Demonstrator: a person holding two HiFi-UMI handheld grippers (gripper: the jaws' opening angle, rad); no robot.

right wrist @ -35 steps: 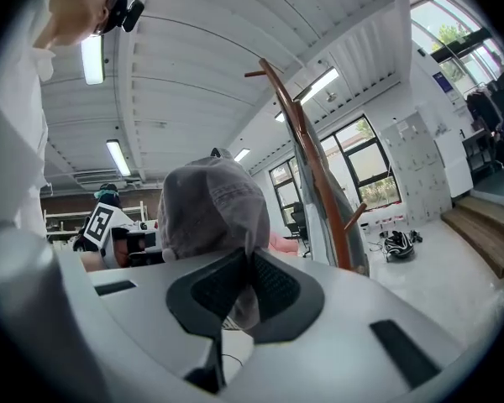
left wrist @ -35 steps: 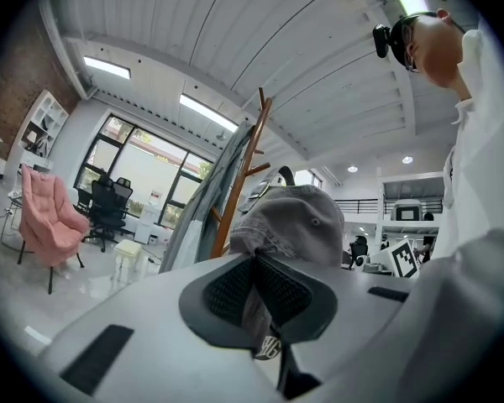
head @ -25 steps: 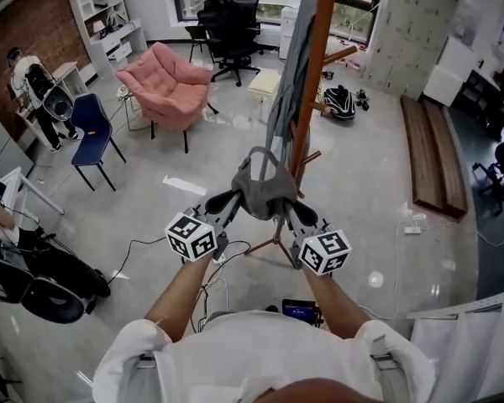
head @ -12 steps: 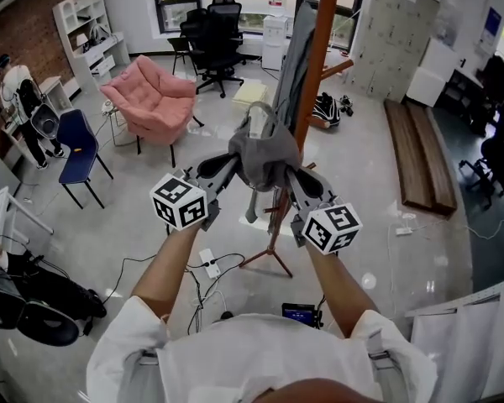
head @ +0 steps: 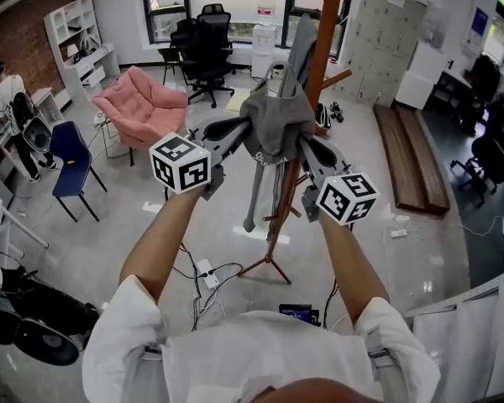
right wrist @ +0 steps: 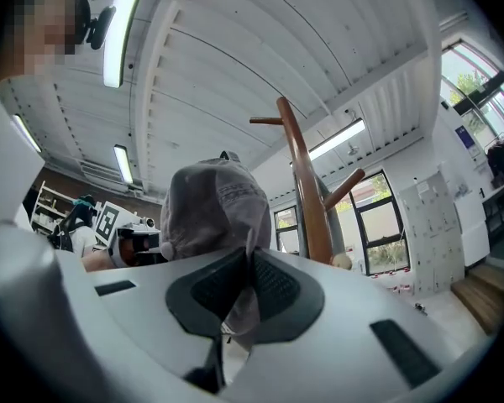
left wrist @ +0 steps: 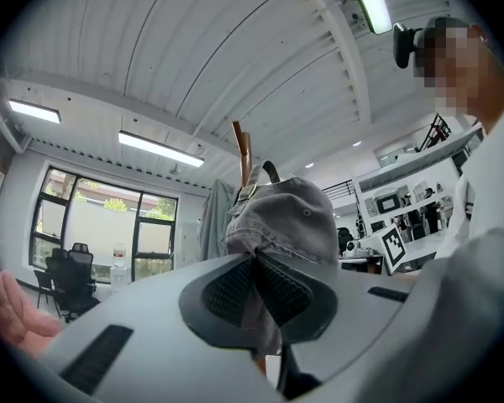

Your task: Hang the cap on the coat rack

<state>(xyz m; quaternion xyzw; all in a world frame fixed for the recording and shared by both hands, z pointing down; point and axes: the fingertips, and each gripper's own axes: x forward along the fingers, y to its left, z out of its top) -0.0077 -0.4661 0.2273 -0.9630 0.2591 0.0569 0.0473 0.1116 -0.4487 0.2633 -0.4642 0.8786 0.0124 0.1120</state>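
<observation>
A grey cap (head: 275,121) hangs stretched between both grippers, held up in front of the wooden coat rack (head: 322,57). My left gripper (head: 239,128) is shut on the cap's left edge, and the cap (left wrist: 286,217) fills the space above its jaws. My right gripper (head: 307,147) is shut on the cap's right edge; the cap (right wrist: 218,208) rises just left of the coat rack pole (right wrist: 307,200). A grey garment (head: 298,53) hangs on the rack behind the cap. The rack's pegs (right wrist: 273,122) stick out above and to the side.
The rack's tripod feet (head: 267,263) stand on the glossy floor among cables and a power strip (head: 206,273). A pink armchair (head: 139,107), a blue chair (head: 67,154) and black office chairs (head: 203,44) stand at the left and back. Wooden planks (head: 412,154) lie right.
Both grippers have risen with the cap, from low by the rack's lower pole to up near its pegs. Their grip on the cap has not altered.
</observation>
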